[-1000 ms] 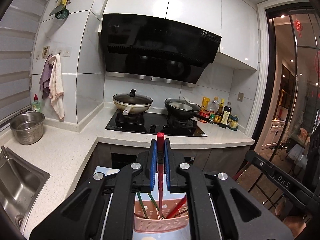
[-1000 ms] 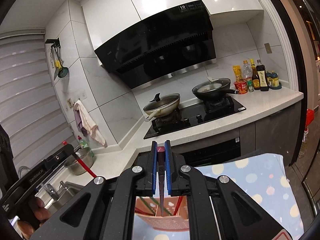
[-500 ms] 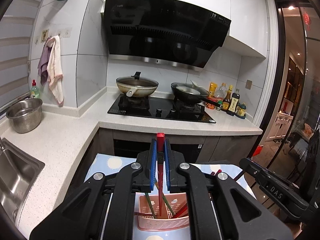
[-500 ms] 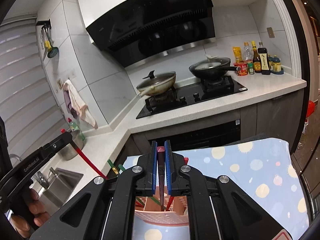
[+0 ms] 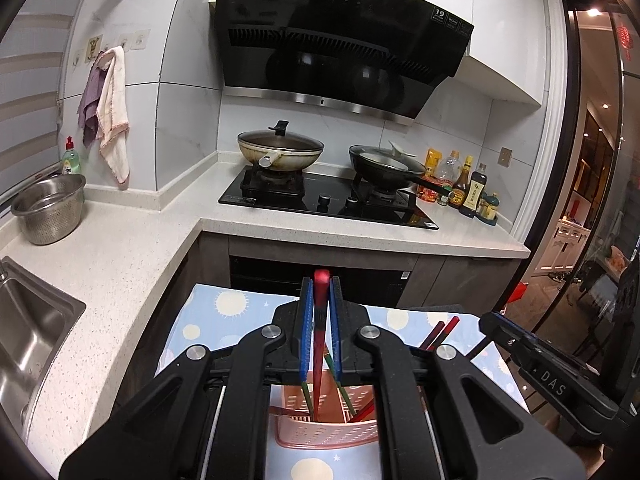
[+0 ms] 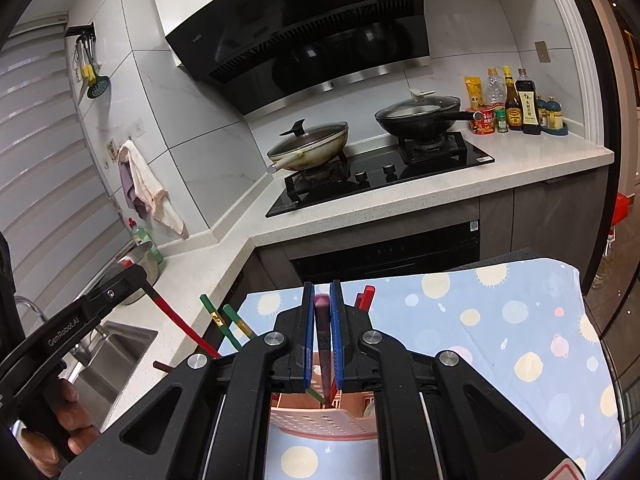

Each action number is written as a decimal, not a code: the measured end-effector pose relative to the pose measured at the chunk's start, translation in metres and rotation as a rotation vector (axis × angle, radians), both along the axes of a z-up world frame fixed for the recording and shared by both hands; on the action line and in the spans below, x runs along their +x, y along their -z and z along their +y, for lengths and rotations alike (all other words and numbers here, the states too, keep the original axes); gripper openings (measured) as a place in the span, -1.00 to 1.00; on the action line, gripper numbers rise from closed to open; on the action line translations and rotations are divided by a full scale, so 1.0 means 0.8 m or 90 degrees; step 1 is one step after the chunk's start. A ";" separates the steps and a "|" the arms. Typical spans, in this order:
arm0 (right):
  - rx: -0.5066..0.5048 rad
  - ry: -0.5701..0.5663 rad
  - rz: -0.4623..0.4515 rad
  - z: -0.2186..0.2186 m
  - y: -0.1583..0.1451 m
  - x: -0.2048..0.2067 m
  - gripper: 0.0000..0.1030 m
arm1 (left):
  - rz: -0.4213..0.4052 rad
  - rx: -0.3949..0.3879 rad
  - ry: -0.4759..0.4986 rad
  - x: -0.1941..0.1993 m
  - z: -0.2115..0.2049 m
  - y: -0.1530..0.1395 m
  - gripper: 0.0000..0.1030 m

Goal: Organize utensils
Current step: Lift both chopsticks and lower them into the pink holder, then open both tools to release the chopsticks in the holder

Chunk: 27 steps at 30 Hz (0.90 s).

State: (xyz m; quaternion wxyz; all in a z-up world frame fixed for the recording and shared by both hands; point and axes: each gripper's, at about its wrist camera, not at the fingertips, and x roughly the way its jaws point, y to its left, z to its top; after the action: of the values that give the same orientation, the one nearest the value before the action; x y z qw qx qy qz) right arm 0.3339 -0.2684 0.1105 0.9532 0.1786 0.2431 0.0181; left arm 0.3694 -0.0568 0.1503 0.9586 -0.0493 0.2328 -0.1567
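— So, where do the chopsticks stand?

— Each tool carries one. The left tool [image 5: 319, 328] is clamped on a red chopstick [image 5: 319, 344], its blue pads tight against the shaft; the stick runs down into the pink basket [image 5: 326, 434] below.

— And the right one?

— The right tool [image 6: 322, 332] has a dark purplish chopstick [image 6: 323, 340] between its pads, point down in the same basket [image 6: 320, 420]. Its jaws are just starting to part, though the stick sits between them with hardly any gap.

— What else is in the basket?

— Green chopsticks [image 6: 224, 320] lean out to the left, and a red pair [image 5: 438, 334] sticks out on the right side.

— Where does the basket sit?

— On a blue cloth with suns and planets [image 6: 500, 320] covering the worktop, just in front of the stove counter [image 5: 360, 232]. A hand [image 6: 76, 428] grips the left tool's handle at the lower left of the right view.
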 end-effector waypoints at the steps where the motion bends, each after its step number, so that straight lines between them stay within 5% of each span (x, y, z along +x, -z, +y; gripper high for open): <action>1: 0.000 0.001 0.000 0.000 0.000 -0.001 -0.76 | 0.003 0.001 -0.001 0.001 0.000 0.001 -0.78; 5: 0.002 0.002 0.001 0.001 0.000 -0.003 -0.68 | 0.008 -0.002 -0.010 0.000 0.004 0.002 -0.48; 27: -0.002 -0.006 0.023 0.003 0.014 -0.063 -0.67 | 0.030 0.009 -0.006 -0.047 0.010 0.020 -0.36</action>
State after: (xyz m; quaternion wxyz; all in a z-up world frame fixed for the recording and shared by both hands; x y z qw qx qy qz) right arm 0.2833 -0.2661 0.0994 0.9489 0.1762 0.2612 0.0185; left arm 0.3321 -0.0486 0.1344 0.9538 -0.0474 0.2564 -0.1493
